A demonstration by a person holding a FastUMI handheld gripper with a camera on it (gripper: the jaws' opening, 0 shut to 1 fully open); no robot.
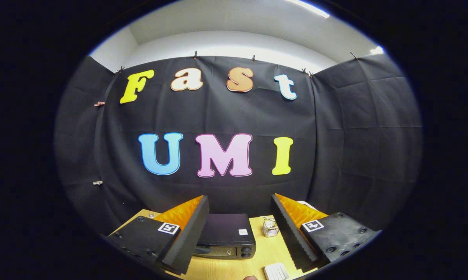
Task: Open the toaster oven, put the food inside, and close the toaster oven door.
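tool (pixel 240 233) is held high and spread wide, nothing between its fingers, looking down on the bench (pixel 257 252) from well above. oven (pixel 226 237) sits on the bench between and beyond the fingers, seen from over its dark top; its front strip with two knobs faces the tool, and the door looks shut, though the left finger hides much of it. a small wire basket (pixel 270 228) stands just right of the oven, apart from it; whether it holds anything is too small to tell. a white ridged thing (pixel 276 271) lies on the bench nearer the tool, by the right finger; i cannot tell if it is the food. a wall of black cloth stands behind.

a shut door with the tool empty fits two stages: door yet to be opened with the food outside, or food already in and the door closed on it. the oven's inside is hidden, so the pictures do not settle which.

if the door is to be worked, i judge the tool should come down low and level with the front, so the handle shows between the fingers. keep it square to the door, grip the handle at its middle, and swing along the hinge's arc rather than pull straight, lest the light oven slide on the bench.
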